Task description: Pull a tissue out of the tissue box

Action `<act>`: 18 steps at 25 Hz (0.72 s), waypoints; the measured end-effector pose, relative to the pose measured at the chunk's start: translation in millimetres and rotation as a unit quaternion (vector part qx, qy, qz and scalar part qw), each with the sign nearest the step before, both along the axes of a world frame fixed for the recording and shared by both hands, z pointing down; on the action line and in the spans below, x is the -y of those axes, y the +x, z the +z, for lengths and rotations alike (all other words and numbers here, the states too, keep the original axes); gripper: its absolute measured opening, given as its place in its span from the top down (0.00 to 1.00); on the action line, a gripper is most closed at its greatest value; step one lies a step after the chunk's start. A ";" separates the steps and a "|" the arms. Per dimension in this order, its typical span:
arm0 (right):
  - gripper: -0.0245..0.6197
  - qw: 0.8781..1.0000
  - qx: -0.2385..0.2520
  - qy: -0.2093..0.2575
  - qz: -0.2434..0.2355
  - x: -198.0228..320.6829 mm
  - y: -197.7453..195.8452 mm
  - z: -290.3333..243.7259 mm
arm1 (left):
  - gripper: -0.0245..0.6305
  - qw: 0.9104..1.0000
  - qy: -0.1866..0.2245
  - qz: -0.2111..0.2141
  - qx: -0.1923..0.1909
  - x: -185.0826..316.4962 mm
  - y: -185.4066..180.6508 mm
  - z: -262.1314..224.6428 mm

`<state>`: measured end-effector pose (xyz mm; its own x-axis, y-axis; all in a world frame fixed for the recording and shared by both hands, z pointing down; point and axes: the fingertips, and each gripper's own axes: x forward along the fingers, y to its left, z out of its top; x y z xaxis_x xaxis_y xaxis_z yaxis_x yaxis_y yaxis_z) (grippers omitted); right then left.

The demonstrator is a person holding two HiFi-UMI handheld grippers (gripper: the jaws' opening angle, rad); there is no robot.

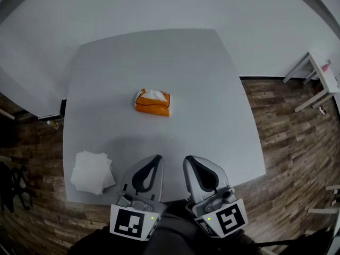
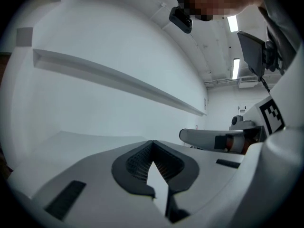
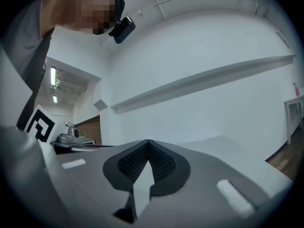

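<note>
An orange tissue pack (image 1: 153, 103) with a white tissue poking from its top lies near the middle of the grey table (image 1: 223, 142). Both grippers hover at the table's near edge, well short of the pack. My left gripper (image 1: 157, 157) has its jaws closed tip to tip with nothing between them, as the left gripper view (image 2: 152, 142) shows. Beside it, my right gripper (image 1: 187, 158) is likewise shut and empty, its tips meeting in the right gripper view (image 3: 148, 141). Neither gripper view shows the pack.
A stack of white tissues (image 1: 92, 172) lies at the table's near left corner. Wood floor surrounds the table, and a white rack (image 1: 316, 82) stands at the right. A white wall runs behind the table.
</note>
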<state>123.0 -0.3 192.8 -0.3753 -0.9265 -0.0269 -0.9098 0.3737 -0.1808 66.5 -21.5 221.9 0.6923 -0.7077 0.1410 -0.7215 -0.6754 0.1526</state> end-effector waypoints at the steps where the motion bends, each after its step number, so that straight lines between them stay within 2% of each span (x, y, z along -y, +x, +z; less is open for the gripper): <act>1: 0.96 1.000 -0.005 0.001 -0.010 7.4 -1.3 -3.9 | 0.96 1.000 0.000 -0.005 0.001 6.2 -0.3 -3.2; 5: 0.96 0.999 -0.029 0.002 -0.042 36.9 1.6 -11.5 | 0.96 0.999 0.018 -0.048 -0.004 39.1 -3.0 -18.5; 10: 0.96 0.996 -0.032 0.006 -0.088 80.1 6.8 -7.3 | 0.96 0.997 0.009 -0.076 0.010 77.6 5.0 -14.0; 16: 0.96 0.991 -0.053 -0.013 -0.119 138.5 7.4 27.6 | 0.96 0.994 -0.026 -0.107 0.018 129.9 6.3 22.3; 18: 0.91 0.987 -0.076 -0.016 -0.139 151.7 5.1 40.2 | 0.96 0.993 -0.035 -0.111 0.017 143.7 10.6 32.2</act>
